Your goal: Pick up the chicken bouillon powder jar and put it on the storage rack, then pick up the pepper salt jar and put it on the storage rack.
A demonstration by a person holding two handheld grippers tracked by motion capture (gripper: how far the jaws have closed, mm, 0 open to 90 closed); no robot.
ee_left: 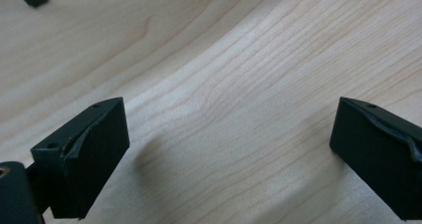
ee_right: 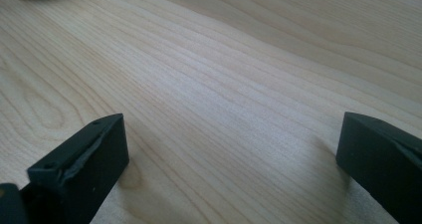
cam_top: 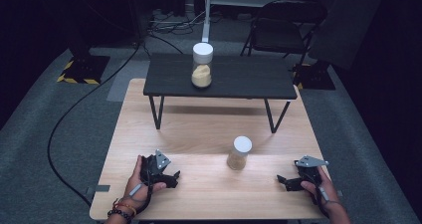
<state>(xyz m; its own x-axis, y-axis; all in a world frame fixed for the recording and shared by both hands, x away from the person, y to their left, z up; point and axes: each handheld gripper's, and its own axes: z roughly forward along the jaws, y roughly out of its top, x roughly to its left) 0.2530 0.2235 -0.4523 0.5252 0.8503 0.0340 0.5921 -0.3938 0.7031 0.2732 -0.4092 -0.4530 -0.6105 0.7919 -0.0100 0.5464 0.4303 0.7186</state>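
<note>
We can read no text, label, brand or number anywhere in these pictures. The only sign we find is the yellow-and-black warning striping (cam_top: 74, 78) along the edge of a dark base on the floor, beyond the table's far left corner.

Dark room, light falls mostly on the pale wood table (cam_top: 209, 134) at centre. Grey carpet floor (cam_top: 45, 149) all round it. At 12 o'clock a low black bench (cam_top: 249, 79) w/ thin angled legs stands on the tabletop's far part. Black folding chair (cam_top: 281, 27) at approx 1 o'clock — beyond it, darkness. Black stand base w/ yellow hazard stripes (cam_top: 82, 67) at 10 o'clock; black cable (cam_top: 64, 119) curves across the carpet at 9. White post (cam_top: 206, 15) at 12, cables tangled nearby.
</note>
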